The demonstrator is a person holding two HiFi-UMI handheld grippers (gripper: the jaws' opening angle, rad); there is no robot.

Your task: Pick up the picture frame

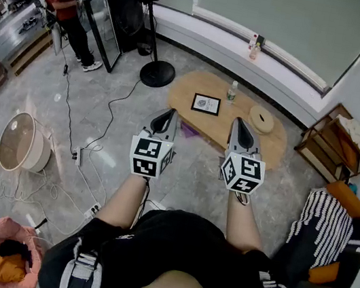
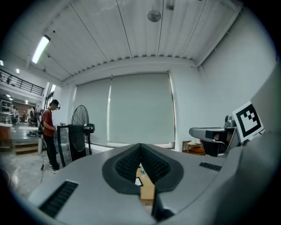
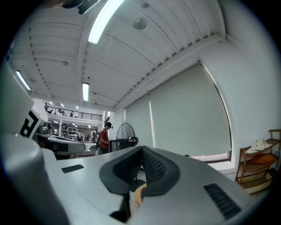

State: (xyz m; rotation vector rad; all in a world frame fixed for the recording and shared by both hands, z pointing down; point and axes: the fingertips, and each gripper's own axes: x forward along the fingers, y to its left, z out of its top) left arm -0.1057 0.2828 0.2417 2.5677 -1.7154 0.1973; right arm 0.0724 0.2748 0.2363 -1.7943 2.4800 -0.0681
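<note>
A black picture frame lies flat on the low oval wooden table ahead of me. My left gripper and right gripper are held side by side at waist height, both shut and empty, pointing toward the table and short of its near edge. In the left gripper view the shut left gripper lets a sliver of the table and a corner of the frame show below it. The right gripper view shows its shut right gripper aimed roughly level.
On the table stand a plastic bottle and a round woven mat. A pedestal fan stands left of it, a wooden shelf right. Cables trail over the floor, a round stool sits left. A person stands far left.
</note>
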